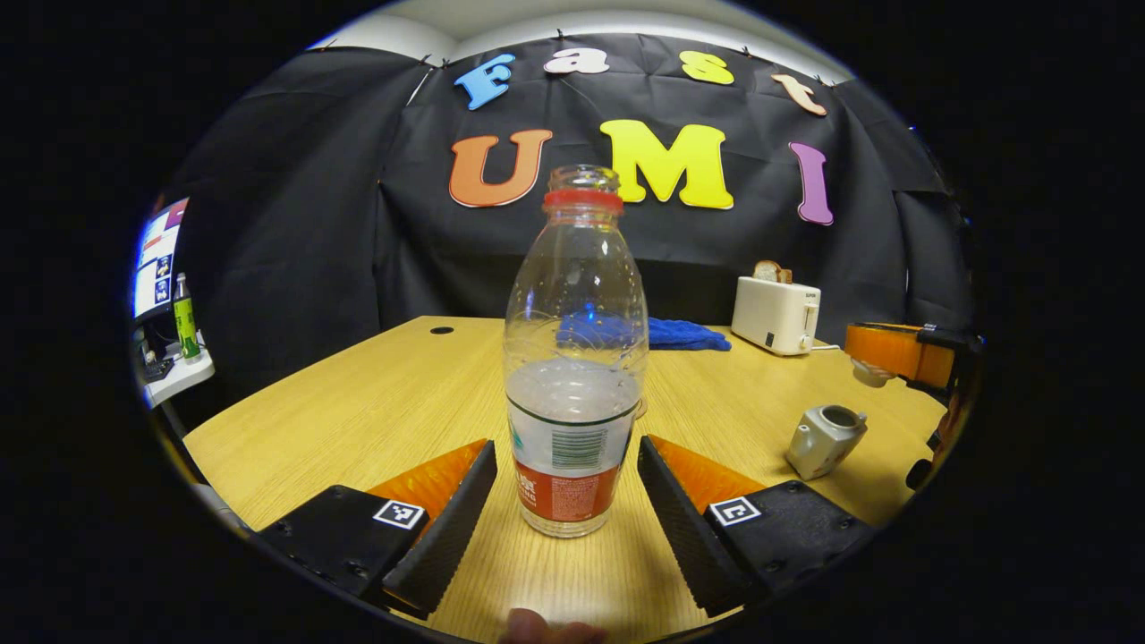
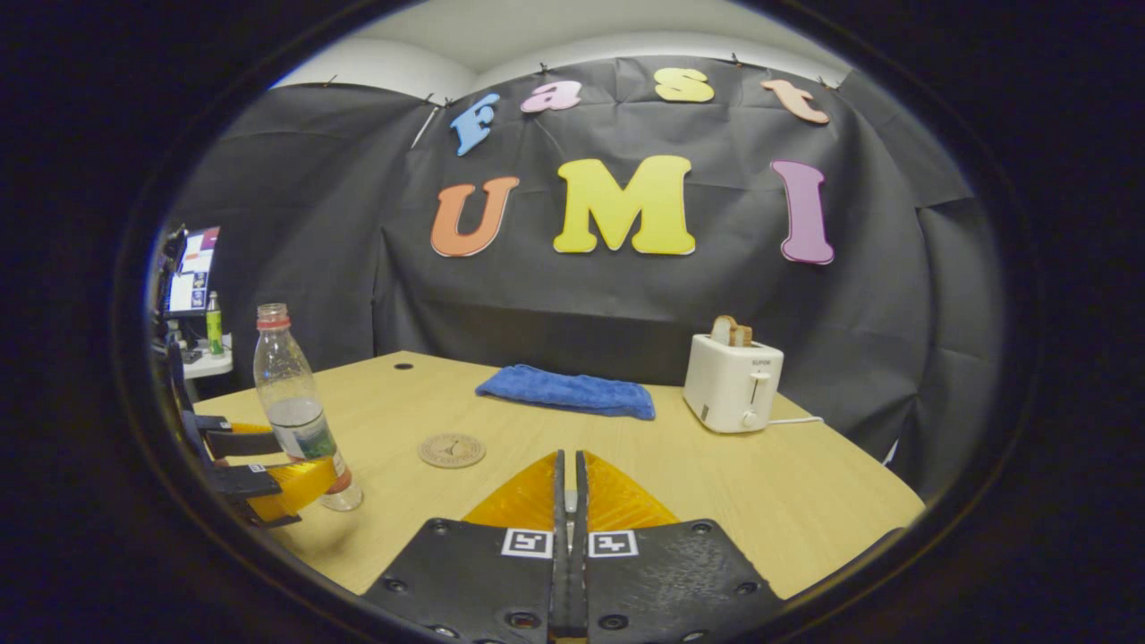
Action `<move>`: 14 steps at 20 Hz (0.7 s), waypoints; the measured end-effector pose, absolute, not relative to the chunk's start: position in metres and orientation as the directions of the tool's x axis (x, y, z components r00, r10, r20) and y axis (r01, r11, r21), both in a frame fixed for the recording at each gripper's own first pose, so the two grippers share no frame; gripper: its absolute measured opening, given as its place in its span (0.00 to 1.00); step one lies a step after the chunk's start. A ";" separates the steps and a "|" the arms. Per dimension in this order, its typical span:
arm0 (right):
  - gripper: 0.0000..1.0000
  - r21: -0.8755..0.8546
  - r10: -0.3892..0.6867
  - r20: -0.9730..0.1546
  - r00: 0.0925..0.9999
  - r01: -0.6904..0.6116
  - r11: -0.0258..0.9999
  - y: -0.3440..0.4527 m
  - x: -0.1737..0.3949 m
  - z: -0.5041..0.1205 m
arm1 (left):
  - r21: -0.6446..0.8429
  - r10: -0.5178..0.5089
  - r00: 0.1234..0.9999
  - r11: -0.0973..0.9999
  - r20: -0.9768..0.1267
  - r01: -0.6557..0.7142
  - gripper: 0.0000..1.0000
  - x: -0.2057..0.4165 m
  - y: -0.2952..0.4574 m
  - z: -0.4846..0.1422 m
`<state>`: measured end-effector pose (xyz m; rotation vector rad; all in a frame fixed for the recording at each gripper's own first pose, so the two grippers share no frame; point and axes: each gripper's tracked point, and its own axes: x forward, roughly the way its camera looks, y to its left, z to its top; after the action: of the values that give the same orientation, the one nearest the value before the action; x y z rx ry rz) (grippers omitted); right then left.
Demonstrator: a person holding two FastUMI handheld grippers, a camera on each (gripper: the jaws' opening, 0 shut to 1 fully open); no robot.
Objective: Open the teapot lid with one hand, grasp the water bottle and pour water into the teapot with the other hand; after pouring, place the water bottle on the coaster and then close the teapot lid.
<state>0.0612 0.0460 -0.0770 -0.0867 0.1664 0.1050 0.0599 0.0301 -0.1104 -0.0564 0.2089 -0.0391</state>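
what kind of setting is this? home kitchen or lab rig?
Most likely a staged recording booth, not a real kitchen: black cloth wall pinned up behind a bare wooden table, household props such as a toaster and blue towel set out on it, and a monitor off to the side.

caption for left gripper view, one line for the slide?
Left gripper open around the uncapped water bottle, fingers not touching; lidless teapot at right.
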 end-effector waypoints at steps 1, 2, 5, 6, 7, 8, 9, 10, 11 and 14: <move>0.00 -0.078 0.096 -0.168 0.981 -0.110 0.991 0.044 0.060 -0.076 | -0.058 -0.045 0.978 0.998 -0.205 0.033 0.99 0.061 0.028 -0.111; 0.00 -0.080 0.096 -0.170 0.981 -0.111 0.991 0.044 0.059 -0.076 | -0.052 -0.046 0.976 0.998 -0.213 0.036 0.99 0.062 0.028 -0.113; 0.00 -0.070 0.100 -0.178 0.979 -0.114 0.991 0.040 0.055 -0.076 | -0.042 -0.041 0.972 0.999 -0.231 0.032 0.94 0.064 0.028 -0.113; 0.00 -0.066 0.102 -0.178 0.979 -0.115 0.991 0.039 0.054 -0.074 | -0.042 -0.040 0.971 0.999 -0.237 0.031 0.90 0.065 0.029 -0.115; 0.00 -0.060 0.104 -0.175 0.979 -0.116 0.991 0.038 0.054 -0.074 | -0.039 -0.037 0.969 0.999 -0.242 0.029 0.82 0.066 0.029 -0.116; 0.00 -0.055 0.106 -0.172 0.979 -0.117 0.992 0.037 0.054 -0.074 | -0.033 -0.038 0.969 0.999 -0.245 0.031 0.80 0.064 0.029 -0.115; 0.00 -0.051 0.109 -0.178 0.978 -0.120 0.991 0.037 0.055 -0.077 | -0.028 -0.037 0.967 0.999 -0.252 0.031 0.79 0.063 0.029 -0.114; 0.00 -0.046 0.115 -0.186 0.976 -0.126 0.991 0.038 0.055 -0.079 | -0.020 -0.033 0.965 0.999 -0.260 0.029 0.78 0.063 0.030 -0.115; 0.00 -0.043 0.119 -0.190 0.975 -0.129 0.991 0.037 0.055 -0.080 | -0.005 -0.024 0.962 1.000 -0.271 0.024 0.77 0.062 0.032 -0.113; 0.00 -0.042 0.121 -0.188 0.975 -0.132 0.990 0.030 0.055 -0.078 | 0.108 0.019 0.967 0.994 -0.253 0.009 0.75 0.058 0.042 -0.098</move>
<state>0.0545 0.0297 -0.0781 -0.0544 0.1865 0.1276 0.0580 0.0420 -0.0977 0.1092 0.2562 0.0052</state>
